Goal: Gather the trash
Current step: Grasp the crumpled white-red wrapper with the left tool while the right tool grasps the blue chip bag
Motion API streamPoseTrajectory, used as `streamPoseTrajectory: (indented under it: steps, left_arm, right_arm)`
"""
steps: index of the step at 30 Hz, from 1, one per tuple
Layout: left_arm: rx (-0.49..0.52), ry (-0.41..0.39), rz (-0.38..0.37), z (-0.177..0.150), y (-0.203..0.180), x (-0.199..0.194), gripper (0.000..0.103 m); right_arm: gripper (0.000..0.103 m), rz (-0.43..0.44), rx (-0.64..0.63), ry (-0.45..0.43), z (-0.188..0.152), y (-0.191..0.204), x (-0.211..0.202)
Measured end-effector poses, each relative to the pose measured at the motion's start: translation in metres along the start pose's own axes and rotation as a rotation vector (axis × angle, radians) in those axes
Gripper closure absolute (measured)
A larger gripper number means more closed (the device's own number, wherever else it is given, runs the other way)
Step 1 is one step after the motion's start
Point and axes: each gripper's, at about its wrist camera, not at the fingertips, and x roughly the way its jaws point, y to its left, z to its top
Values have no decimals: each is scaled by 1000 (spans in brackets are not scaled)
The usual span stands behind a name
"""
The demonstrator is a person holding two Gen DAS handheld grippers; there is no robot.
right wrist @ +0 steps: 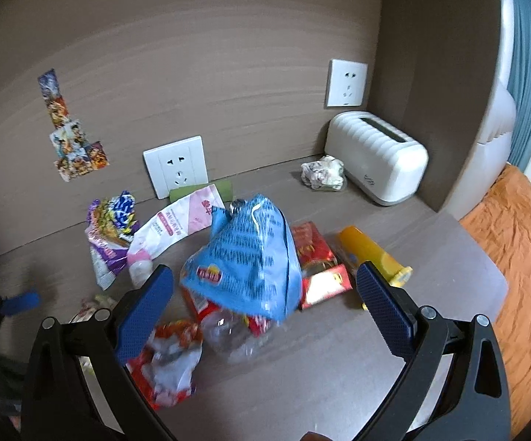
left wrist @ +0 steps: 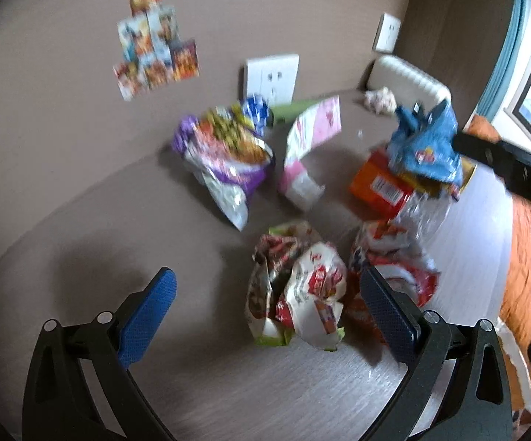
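Snack wrappers litter a brown desk (left wrist: 81, 242). In the left wrist view my left gripper (left wrist: 267, 286) is open, its jaws either side of a crumpled red-and-white wrapper (left wrist: 298, 286). A purple bag (left wrist: 225, 154), a pink-white packet (left wrist: 313, 128), an orange box (left wrist: 379, 183) and a blue bag (left wrist: 425, 139) lie beyond. In the right wrist view my right gripper (right wrist: 265, 286) is open just before the blue bag (right wrist: 250, 257), which sits on a clear plastic bottle (right wrist: 236, 334). A red-white wrapper (right wrist: 169, 360), red packets (right wrist: 313, 250) and a yellow tube (right wrist: 372, 253) lie around it.
A white ribbed box (right wrist: 379, 154) stands at the back right with a crumpled tissue (right wrist: 322, 172) beside it. Wall sockets (right wrist: 177, 165) and stickers (right wrist: 70, 143) are on the back wall. An orange bedspread (right wrist: 519, 239) lies past the desk's right edge.
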Motion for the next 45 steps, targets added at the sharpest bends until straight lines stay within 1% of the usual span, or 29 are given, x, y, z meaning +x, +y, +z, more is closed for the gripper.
streamPoseTrajectory:
  steps: [2, 6, 8, 9, 10, 11, 12, 13, 14, 15, 16, 17, 18, 19, 20, 21, 23, 25, 26, 27, 28, 29, 30, 32, 38, 41, 43, 44, 45]
  left_arm:
    - [-8, 27, -26, -4, -1, 11, 5]
    - [1, 36, -13, -7, -2, 22, 5]
    - [7, 33, -17, -6, -3, 25, 14]
    - [13, 35, -25, -5, -4, 27, 26]
    - [16, 35, -35, -4, -5, 28, 33]
    - [18, 31, -45, -3, -5, 29, 36]
    - [23, 30, -55, -2, -6, 30, 43]
    - [28, 28, -59, -1, -8, 31, 45]
    - [30, 24, -59, -1, -8, 30, 46]
    - [33, 20, -60, 0, -9, 30, 48]
    - [33, 15, -64, 1, -9, 27, 48]
    - [33, 4, -70, 2, -9, 24, 49]
    - [33, -5, -70, 2, -8, 22, 49]
    - [35, -13, -70, 3, -7, 19, 50]
    - [38, -18, -73, 4, -6, 18, 53]
    - [43, -23, -68, 5, -5, 18, 54]
    - [48, -24, -72, 5, -3, 18, 55]
    - [39, -16, -86, 4, 0, 20, 55]
    - [35, -12, -85, 4, 1, 22, 55]
    - [33, -10, -85, 3, 3, 23, 55]
    - [33, -9, -84, 2, 4, 23, 55]
    - [33, -8, -83, 2, 4, 24, 55]
    - [31, -5, -81, 1, 6, 26, 55]
    - [24, 2, -90, 0, 8, 29, 55]
    - [33, 1, -106, 3, 9, 39, 55]
    - [29, -5, -116, 4, 9, 43, 55]
    - [25, -10, -124, 7, 8, 46, 55]
    - [25, -12, -127, 9, 8, 47, 55]
    - [26, -14, -127, 10, 7, 49, 55]
  right_arm:
    - [4, 14, -2, 14, 4, 0, 13]
    - [4, 47, 7, 44, 8, 1, 31]
    - [6, 64, 13, 42, 7, 2, 36]
    - [17, 61, 9, 39, 6, 2, 37]
    - [25, 54, -3, 40, 5, 4, 38]
    - [29, 58, -21, 50, 4, 6, 40]
    - [30, 59, -26, 46, 3, 6, 39]
    - [32, 59, -27, 42, 3, 6, 38]
    - [38, 62, -26, 38, 4, 5, 35]
    - [48, 63, -23, 34, 4, 4, 33]
    - [50, 63, -18, 31, 5, 3, 30]
    - [54, 64, -8, 28, 6, 0, 26]
    - [62, 67, 2, 24, 7, -2, 22]
    - [64, 73, 13, 19, 7, -5, 18]
    - [69, 76, 25, 12, 8, -9, 13]
    - [80, 76, 32, 8, 8, -11, 11]
    - [91, 77, 42, 11, 6, -15, 8]
    - [91, 103, 37, 39, 3, -16, 9]
    - [75, 108, 31, 53, 2, -14, 11]
    - [34, 88, 36, 43, 1, -14, 10]
    - [18, 65, 49, 23, 0, -14, 7]
    - [8, 40, 64, -5, 0, -14, 6]
    - [8, 39, 69, -19, 1, -13, 7]
    - [8, 67, 72, -7, 5, -10, 16]
    - [9, -32, 22, 9, 13, -1, 49]
    - [9, -45, 21, 46, 14, -4, 69]
    - [15, -44, 8, 58, 13, -4, 78]
    - [23, -39, 4, 63, 13, -4, 83]
    - [37, -35, 5, 69, 13, -4, 86]
